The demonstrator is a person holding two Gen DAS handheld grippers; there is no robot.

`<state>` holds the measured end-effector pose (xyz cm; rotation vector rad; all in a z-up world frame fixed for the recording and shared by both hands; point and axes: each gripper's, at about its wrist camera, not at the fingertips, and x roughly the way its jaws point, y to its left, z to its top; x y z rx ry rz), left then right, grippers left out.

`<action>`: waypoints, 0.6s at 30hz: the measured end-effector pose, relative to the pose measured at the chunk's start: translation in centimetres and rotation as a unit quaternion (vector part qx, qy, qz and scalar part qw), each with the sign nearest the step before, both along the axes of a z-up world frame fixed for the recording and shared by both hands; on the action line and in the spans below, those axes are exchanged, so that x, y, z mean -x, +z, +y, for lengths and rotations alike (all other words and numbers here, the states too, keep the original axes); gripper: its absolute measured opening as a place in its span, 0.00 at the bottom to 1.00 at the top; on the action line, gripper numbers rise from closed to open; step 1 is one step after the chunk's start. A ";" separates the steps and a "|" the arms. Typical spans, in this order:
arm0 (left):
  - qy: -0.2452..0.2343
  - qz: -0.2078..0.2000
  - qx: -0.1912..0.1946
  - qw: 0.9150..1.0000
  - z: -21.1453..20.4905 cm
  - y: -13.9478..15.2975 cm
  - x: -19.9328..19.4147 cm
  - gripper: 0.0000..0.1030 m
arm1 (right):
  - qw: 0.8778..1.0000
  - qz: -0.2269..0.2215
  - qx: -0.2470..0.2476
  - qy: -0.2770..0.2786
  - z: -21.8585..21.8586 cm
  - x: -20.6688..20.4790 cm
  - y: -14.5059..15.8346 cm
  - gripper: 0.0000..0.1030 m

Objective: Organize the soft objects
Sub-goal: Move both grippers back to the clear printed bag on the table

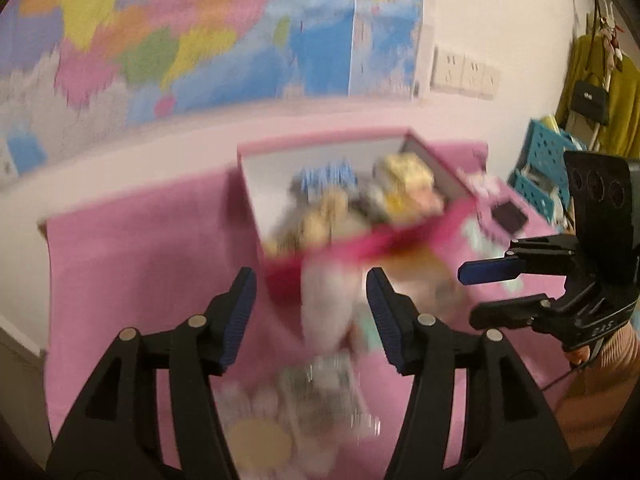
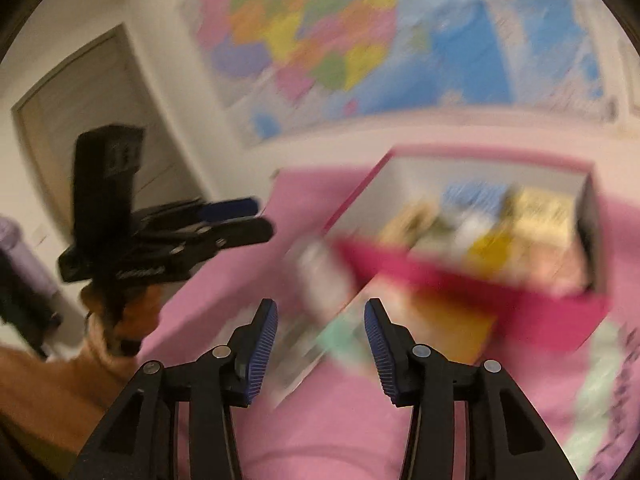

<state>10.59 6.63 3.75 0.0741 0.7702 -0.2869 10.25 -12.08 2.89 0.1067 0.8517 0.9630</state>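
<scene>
Left wrist view, blurred by motion, has my left gripper with its black arms and ribbed blue pads parted about halfway, and nothing is pinched between them; a pale pinkish soft toy lies on the pink cloth-covered table in the gap beyond the tips, not touched by either pad. At twelve o'clock from those tips stands the open pink cardboard box with a white inside, heaped with soft toys, a yellow-haired one toward one o'clock. At three o'clock my right gripper reaches in from the side, its fingers apart and bare. Right wrist view gives the same gripper roughly half open, holding nothing, over a blurred flat printed packet; the box sits at one o'clock and the left gripper at ten o'clock. A coloured wall map hangs behind.
</scene>
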 end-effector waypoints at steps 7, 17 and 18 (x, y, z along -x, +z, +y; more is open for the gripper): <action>0.015 0.138 0.030 0.990 1.8 -8.1 2.3 0.57 | 0.996 0.082 0.035 0.009 3.2 1.1 -6.5 0.45; -0.080 0.169 0.085 0.979 -3.4 -10.3 5.1 0.56 | 0.993 0.102 0.028 -0.046 0.5 0.5 -7.7 0.45; -0.098 0.172 0.089 0.976 -4.5 -10.4 5.3 0.56 | 0.993 0.105 0.027 -0.056 -0.2 0.4 -7.7 0.45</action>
